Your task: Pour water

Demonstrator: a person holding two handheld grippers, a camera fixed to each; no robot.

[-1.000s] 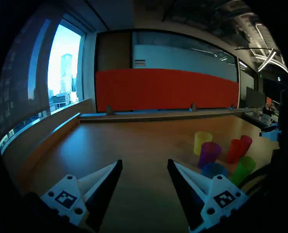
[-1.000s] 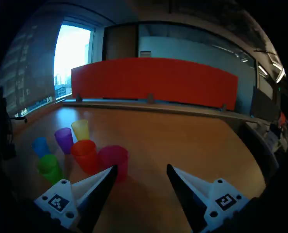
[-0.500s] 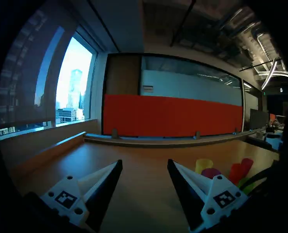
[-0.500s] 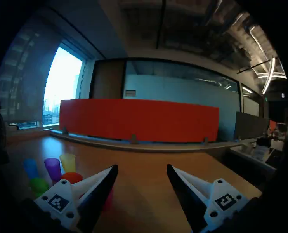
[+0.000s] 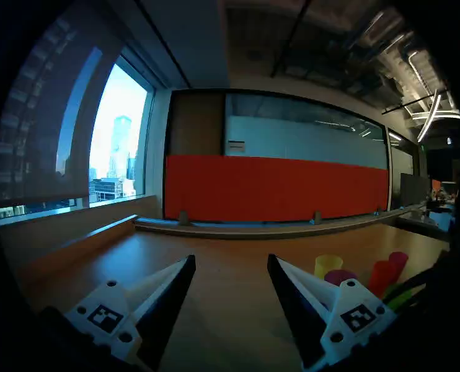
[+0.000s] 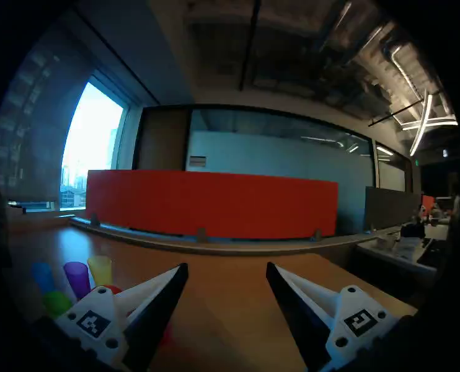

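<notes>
Several coloured plastic cups stand together on the wooden table (image 5: 230, 273). In the left gripper view the yellow cup (image 5: 327, 265), purple cup (image 5: 340, 276) and red cup (image 5: 382, 278) peek out behind my right finger. My left gripper (image 5: 231, 273) is open and holds nothing, low over the table. In the right gripper view the blue cup (image 6: 43, 276), purple cup (image 6: 77, 279), yellow cup (image 6: 100, 270) and green cup (image 6: 57, 303) sit at the lower left, beside my left finger. My right gripper (image 6: 227, 274) is open and holds nothing.
A red partition (image 5: 273, 189) runs along the table's far edge. A bright window (image 5: 115, 149) and a low ledge (image 5: 75, 239) line the left side. Desks with monitors (image 6: 397, 211) stand off to the right.
Both views have tilted upward over the last second, so the cups slid down toward the lower edge and more ceiling shows. Both grippers stay open.
</notes>
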